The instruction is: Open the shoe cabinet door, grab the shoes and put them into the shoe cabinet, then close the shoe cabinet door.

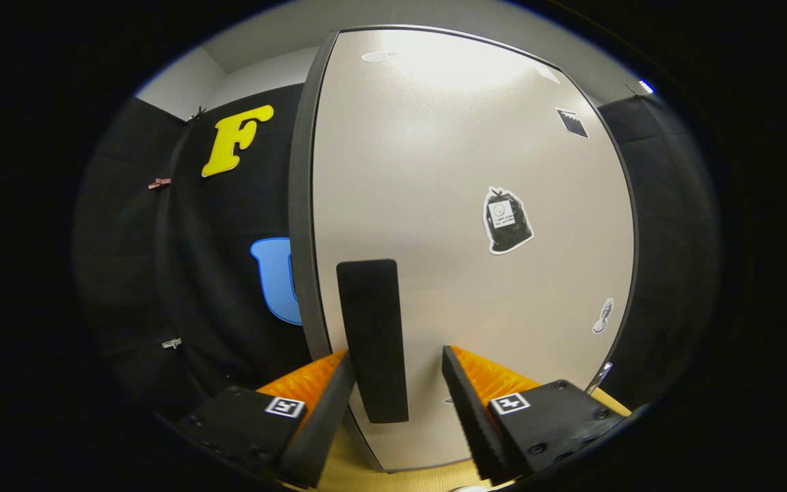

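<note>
The shoe cabinet door (pixel 462 225) stands closed, a pale beige panel with a dark grey rim, facing the gripper (pixel 400 403) at close range. A black rectangular handle (pixel 371 339) sits upright near the door's left edge, in its lower half. The gripper's fingers are spread wide, one on each side of the handle: the left finger (pixel 322 417) lies close beside the handle's lower end, the right finger (pixel 475 417) stands apart from it. Neither finger presses on it. Several stickers (pixel 507 221) mark the door's right half. A strip of light wooden surface (pixel 359 471) shows under the door's bottom edge.
</note>
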